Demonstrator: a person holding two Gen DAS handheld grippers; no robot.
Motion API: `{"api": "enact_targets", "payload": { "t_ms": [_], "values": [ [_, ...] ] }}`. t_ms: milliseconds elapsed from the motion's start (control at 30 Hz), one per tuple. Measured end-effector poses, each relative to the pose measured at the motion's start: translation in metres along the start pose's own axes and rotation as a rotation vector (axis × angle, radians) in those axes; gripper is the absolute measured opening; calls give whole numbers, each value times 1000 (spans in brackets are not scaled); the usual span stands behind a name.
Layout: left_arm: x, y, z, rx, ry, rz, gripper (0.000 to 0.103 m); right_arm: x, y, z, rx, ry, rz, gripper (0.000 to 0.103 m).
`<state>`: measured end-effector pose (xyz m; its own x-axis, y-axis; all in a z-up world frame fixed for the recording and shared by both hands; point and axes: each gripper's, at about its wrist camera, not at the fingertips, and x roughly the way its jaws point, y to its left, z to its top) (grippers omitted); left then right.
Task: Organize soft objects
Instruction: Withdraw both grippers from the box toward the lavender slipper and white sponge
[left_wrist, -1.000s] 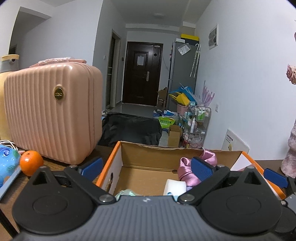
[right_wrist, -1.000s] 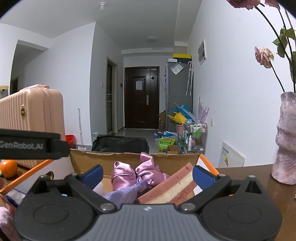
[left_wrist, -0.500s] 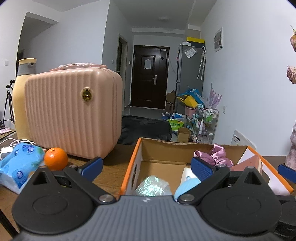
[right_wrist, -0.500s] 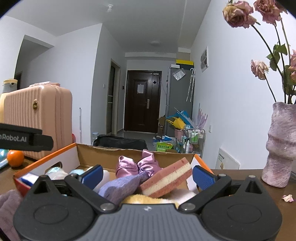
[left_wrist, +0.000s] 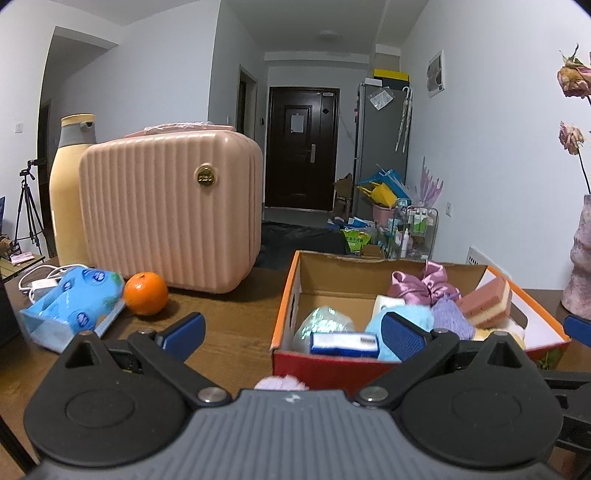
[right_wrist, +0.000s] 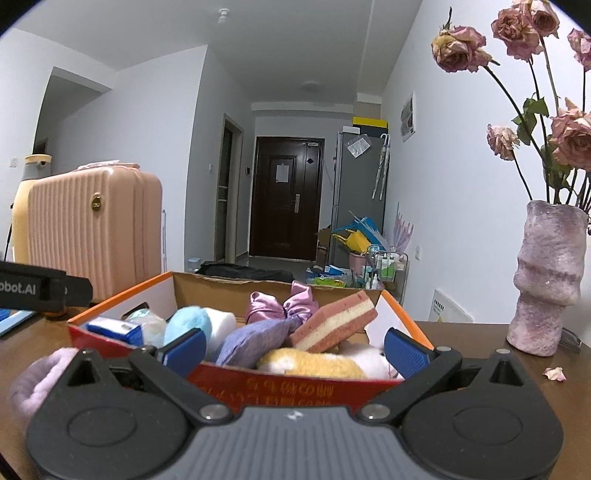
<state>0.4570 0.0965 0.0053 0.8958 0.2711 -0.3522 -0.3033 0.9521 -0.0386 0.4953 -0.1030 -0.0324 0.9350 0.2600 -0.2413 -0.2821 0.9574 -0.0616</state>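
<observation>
Both grippers have drawn back from the box over the last second, so its red front wall now shows in each wrist view. Nearest the left gripper, spread wide and holding nothing, a fluffy lilac pom-pom lies on the dark wooden table just under its body, outside the box. The right gripper is likewise splayed and empty, its fingertips flanking the near wall of the orange-rimmed cardboard box. Straight ahead of both tools the box holds a yellow plush pad, a lilac knitted cloth, a pink-and-cream layered sponge, a pale blue fluffy ball, a small blue-and-white carton and, farthest, a mauve satin bow. Left of the left tool sit a blue tissue pack and an orange, with a ribbed pink case behind. Right of the right tool stands a mottled pink vase of dried roses. Judged from this, the pom-pom remains to be packed; a blind reach beneath the tool could nudge it off the table or snag the box wall.
</observation>
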Motion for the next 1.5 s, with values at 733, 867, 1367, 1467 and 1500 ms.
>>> {"api": "enact_targets", "payload": {
  "t_ms": [733, 867, 1367, 1467, 1500],
  "values": [
    [-88, 34, -37, 44, 36, -8, 103, -85, 12, -19, 11, 57, 1, 103],
    [-97, 40, -40, 43, 44, -15, 103, -90, 16, -20, 2, 70, -4, 103],
    [-84, 69, -40, 13, 96, -25, 103, -57, 40, -27, 5, 245, 35, 103],
    [-78, 81, -39, 10, 108, -14, 103, -46, 48, -28, -4, 279, 37, 103],
    [-77, 86, -39, 8, 112, -11, 103, -42, 52, -28, -10, 288, 33, 103]
  ]
}}
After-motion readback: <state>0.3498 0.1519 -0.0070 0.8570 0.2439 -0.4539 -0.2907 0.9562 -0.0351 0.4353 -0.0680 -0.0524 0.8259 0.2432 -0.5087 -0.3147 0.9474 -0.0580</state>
